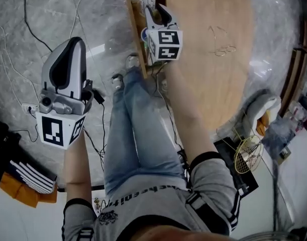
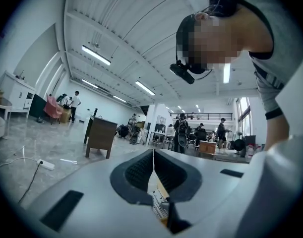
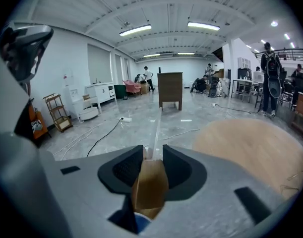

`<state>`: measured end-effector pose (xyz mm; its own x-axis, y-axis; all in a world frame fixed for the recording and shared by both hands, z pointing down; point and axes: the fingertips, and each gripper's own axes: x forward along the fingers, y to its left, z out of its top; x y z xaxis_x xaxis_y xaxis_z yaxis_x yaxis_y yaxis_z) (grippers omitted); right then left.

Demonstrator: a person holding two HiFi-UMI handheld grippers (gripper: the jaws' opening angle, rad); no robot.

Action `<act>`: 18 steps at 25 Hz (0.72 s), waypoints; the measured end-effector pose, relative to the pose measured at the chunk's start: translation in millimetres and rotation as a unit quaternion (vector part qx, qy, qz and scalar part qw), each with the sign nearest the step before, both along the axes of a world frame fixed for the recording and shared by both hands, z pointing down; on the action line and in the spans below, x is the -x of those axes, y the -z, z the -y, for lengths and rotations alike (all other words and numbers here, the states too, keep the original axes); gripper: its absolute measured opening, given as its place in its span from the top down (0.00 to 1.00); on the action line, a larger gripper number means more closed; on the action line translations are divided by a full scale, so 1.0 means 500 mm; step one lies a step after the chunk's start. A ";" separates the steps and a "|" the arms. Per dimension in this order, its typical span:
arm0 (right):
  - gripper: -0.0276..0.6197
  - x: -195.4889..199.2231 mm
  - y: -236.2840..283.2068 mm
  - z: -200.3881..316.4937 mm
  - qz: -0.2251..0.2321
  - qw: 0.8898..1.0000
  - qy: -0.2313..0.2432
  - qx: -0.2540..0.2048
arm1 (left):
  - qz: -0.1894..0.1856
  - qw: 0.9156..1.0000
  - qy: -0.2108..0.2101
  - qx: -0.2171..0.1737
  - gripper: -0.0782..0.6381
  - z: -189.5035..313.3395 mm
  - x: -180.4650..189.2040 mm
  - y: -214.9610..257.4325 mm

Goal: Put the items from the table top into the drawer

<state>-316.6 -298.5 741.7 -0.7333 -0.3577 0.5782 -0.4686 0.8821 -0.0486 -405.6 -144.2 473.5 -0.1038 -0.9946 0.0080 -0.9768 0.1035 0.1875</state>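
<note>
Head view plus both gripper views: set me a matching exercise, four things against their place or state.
1. left gripper
2. right gripper
3. round table top
4. power strip

A. lies on the marble floor
B. fingers clamped on a brown panel
C. fingers together, nothing between them
D. bears small wire items

Pairs: 1-C, 2-B, 3-D, 4-A.

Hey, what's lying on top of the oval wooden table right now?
Only a small thin wire-like item, near the middle of the table. The right gripper, shut on a wooden board, and the person's forearm cover part of the table's edge, so anything there is hidden.
</note>
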 end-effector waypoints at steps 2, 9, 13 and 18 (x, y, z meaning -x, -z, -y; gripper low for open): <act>0.77 0.009 -0.014 0.001 -0.011 1.000 0.010 0.002 | -0.001 1.000 0.007 0.003 0.87 0.003 0.007 -0.004; 0.76 0.029 -0.048 -0.009 -0.038 0.998 0.042 0.013 | -0.005 1.000 0.021 0.009 0.87 0.017 0.021 -0.018; 0.76 0.016 -0.068 -0.013 -0.063 0.996 0.055 0.009 | -0.007 1.000 0.022 0.010 0.87 0.022 0.019 -0.020; 0.76 -0.004 -0.084 -0.027 -0.100 0.992 0.072 0.012 | -0.007 1.000 0.024 0.011 0.87 0.020 0.015 -0.020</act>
